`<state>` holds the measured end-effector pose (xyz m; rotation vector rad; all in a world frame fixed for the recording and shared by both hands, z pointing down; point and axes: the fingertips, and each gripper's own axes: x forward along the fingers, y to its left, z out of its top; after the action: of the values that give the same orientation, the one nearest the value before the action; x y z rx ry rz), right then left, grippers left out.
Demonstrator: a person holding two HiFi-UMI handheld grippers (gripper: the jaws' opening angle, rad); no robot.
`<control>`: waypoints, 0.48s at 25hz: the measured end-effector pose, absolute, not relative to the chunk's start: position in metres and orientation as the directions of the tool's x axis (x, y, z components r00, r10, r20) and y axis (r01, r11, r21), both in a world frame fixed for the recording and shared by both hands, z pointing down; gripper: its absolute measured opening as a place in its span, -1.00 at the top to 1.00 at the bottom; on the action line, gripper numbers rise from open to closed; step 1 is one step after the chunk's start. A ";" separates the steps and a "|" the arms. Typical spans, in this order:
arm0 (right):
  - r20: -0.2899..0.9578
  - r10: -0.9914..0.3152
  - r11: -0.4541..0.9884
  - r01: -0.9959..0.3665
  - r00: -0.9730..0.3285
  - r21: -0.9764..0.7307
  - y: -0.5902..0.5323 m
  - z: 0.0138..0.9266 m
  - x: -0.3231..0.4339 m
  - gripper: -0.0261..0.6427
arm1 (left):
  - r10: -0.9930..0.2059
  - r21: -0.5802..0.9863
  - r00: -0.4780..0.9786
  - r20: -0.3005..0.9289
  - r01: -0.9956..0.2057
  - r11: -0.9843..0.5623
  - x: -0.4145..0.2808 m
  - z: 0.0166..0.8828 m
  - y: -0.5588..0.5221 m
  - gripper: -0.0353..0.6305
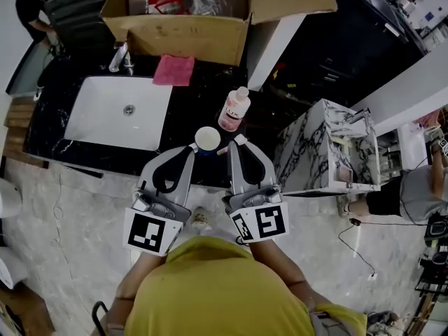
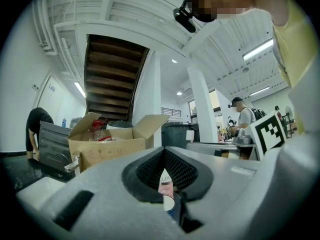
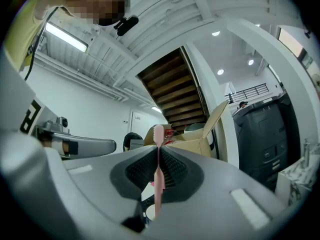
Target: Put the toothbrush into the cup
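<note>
A white cup (image 1: 207,138) stands near the front edge of the black counter (image 1: 189,110), right of the sink. My right gripper (image 1: 238,141) is shut on a pink toothbrush (image 3: 158,184), which stands upright between the jaws with its head (image 3: 158,134) above the fingertips. This gripper's tip is just right of the cup. My left gripper (image 1: 192,148) is shut with nothing between its fingers, its tip just left of the cup. Through the left jaws' lower gap I see the cup rim (image 2: 169,203) close ahead.
A pink bottle (image 1: 234,109) stands just behind the cup. The white sink (image 1: 119,110) with its faucet (image 1: 119,58) lies left, a pink cloth (image 1: 173,70) and an open cardboard box (image 1: 182,19) behind. A marble-patterned cabinet (image 1: 325,149) stands right.
</note>
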<state>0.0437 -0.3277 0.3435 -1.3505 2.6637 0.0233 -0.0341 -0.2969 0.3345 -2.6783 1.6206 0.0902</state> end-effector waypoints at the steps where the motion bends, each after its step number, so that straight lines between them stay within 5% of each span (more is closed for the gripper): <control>1: -0.142 -0.799 0.596 -0.801 -0.585 -0.057 -0.333 0.347 0.042 0.84 | -0.885 0.024 0.462 -0.049 -0.886 -0.464 -0.034 0.337 -0.301 0.89; 12: -0.109 -0.784 0.620 -0.780 -0.611 -0.081 -0.375 0.379 0.024 0.84 | -0.861 0.008 0.508 0.027 -0.861 -0.508 -0.035 0.370 -0.344 0.89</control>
<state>0.0238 -0.3748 0.3793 -1.3137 2.7060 -0.0383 -0.0347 -0.3442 0.3699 -2.7453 1.5684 -0.0313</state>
